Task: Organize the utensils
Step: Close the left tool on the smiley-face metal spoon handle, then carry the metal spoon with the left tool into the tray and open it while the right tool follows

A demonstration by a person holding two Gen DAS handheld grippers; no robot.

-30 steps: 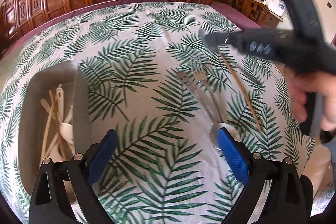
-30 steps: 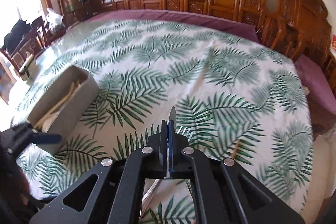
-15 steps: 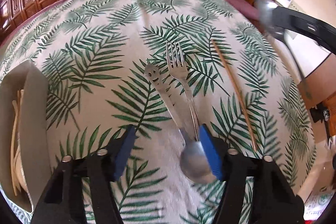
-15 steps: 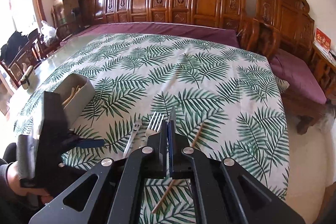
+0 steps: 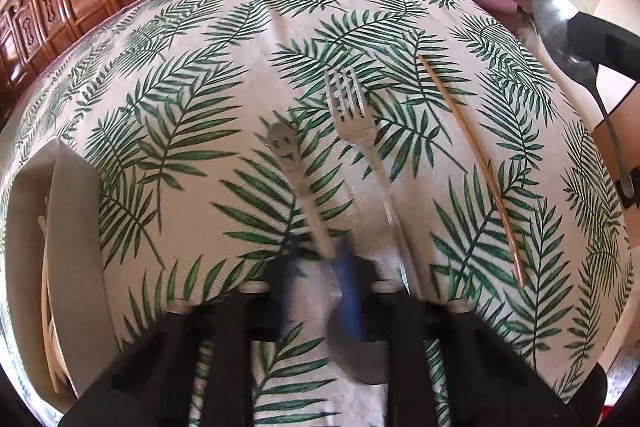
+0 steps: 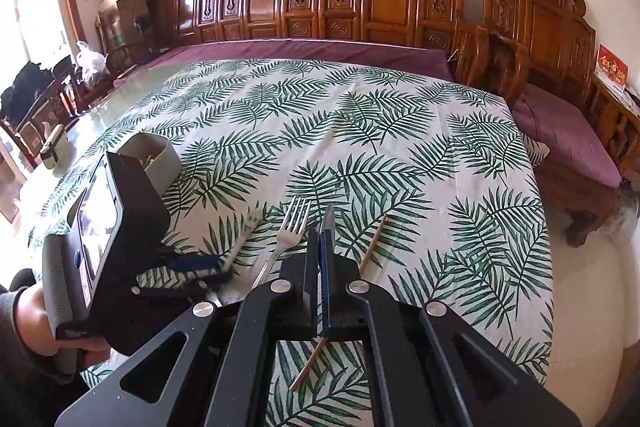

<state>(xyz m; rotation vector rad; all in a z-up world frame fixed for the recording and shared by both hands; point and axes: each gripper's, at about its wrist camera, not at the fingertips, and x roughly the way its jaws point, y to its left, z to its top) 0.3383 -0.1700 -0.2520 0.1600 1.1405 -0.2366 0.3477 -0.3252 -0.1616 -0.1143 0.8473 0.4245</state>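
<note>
The left gripper [image 5: 320, 263] straddles the handle of the smiley spoon [image 5: 298, 179] near the tabletop's [image 5: 180, 99] near edge, its blurred blue pads narrowed but apparently not yet pinching. The right gripper [image 6: 323, 251] is clamped on a large spoon [image 5: 560, 27], held aloft off the right edge. Fork [image 5: 356, 131] and chopstick [image 5: 472, 163] lie just beside. The bin [image 5: 76, 227] sits at the left edge.

Risk: the thin, flat handle may slip from a shallow pinch, or the right-hand pad may nudge the fork.
</note>
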